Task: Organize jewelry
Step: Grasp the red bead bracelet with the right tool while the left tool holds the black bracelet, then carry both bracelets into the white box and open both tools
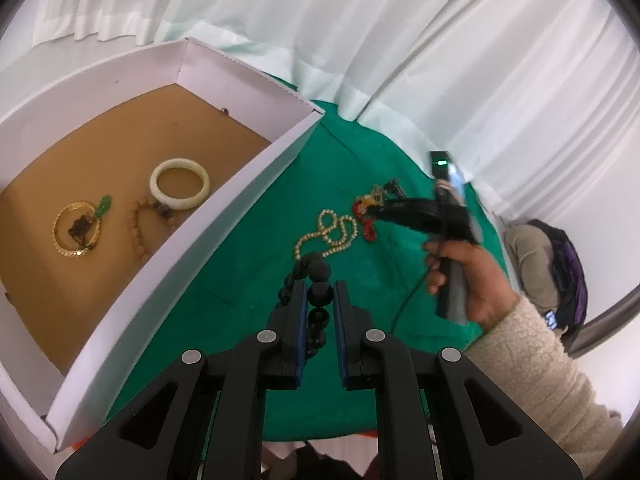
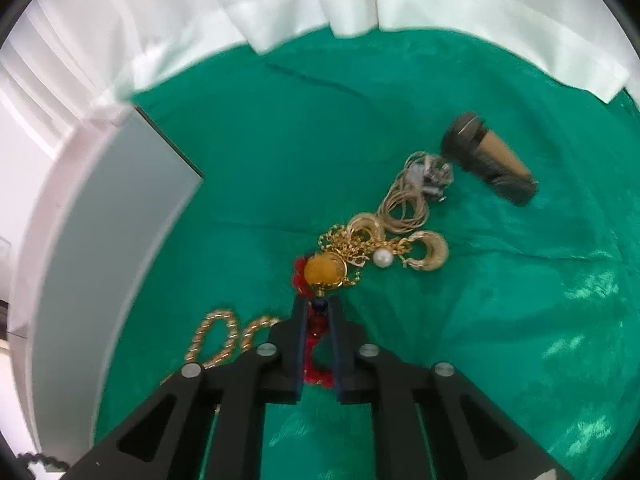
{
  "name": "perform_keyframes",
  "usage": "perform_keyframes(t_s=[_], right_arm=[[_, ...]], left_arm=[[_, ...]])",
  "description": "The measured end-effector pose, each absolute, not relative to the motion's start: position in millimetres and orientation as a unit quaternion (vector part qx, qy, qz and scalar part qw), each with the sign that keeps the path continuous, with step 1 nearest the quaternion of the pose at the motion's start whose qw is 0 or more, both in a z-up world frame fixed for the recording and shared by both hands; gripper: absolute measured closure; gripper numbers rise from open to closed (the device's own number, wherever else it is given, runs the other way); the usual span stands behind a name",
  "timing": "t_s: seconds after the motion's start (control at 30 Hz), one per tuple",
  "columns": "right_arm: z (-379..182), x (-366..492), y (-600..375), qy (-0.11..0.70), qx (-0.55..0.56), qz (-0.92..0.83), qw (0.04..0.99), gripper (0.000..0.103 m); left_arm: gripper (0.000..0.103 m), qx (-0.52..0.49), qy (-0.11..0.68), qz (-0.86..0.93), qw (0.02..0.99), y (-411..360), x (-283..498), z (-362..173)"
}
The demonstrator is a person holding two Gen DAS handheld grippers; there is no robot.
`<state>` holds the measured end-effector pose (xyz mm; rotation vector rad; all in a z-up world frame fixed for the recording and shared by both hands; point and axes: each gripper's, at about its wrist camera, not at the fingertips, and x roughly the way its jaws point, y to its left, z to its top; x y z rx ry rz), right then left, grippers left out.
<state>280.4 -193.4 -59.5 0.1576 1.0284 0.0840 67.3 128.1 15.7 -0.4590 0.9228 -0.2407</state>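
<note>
The left gripper point(image 1: 320, 292) is clamped on one large bead of the black bead strand point(image 1: 316, 280), which hangs limp below the pads over the green cloth point(image 1: 248, 264). The right gripper point(image 2: 318, 312) has its jaws closed on the red bead strand point(image 2: 314, 332), beside the amber pendant point(image 2: 325, 271) and the tangled gold chains point(image 2: 372, 240). Both strands are probably light, slack and free to swing; a grip across a single bead seems more secure than one on the cord, because round beads can roll out of flat pads. The red strand touches the gold tangle, so it may snag and drag neighbouring pieces when lifted. The pearl necklace point(image 1: 326, 236) lies loose on the cloth between the two grippers. The white box point(image 1: 240, 184), just left of the black strand, holds a white bangle point(image 1: 180, 184), a gold bangle point(image 1: 76, 232) with a green pendant point(image 1: 104, 204), and a brown bead bracelet point(image 1: 138, 228) on its tan floor.
</note>
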Motion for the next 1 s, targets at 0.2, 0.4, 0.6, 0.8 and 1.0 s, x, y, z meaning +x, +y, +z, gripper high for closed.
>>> perform_keyframes(t_s=[0.2,0.4,0.6,0.8,1.0], right_arm=[[0,239,-194,0.442,0.065,0.085,0.891,0.093],[45,213,-173,0.403,0.060,0.130,0.904,0.093],[92,189,-130,0.360,0.035,0.199,0.911,0.093],[124,174,-80,0.341,0.016,0.267,0.901,0.093],[142,167,-20,0.337,0.001,0.335,0.880,0.093]], left_arm=[[0.093,-0.233,0.425,-0.134,0.864,128,64,31],[0.092,-0.236,0.413,-0.158,0.865,130,57,59],[0.092,-0.225,0.400,-0.153,0.875,145,45,93],[0.092,-0.233,0.397,-0.134,0.878,170,31,109],[0.092,-0.244,0.378,-0.069,0.891,219,28,119]])
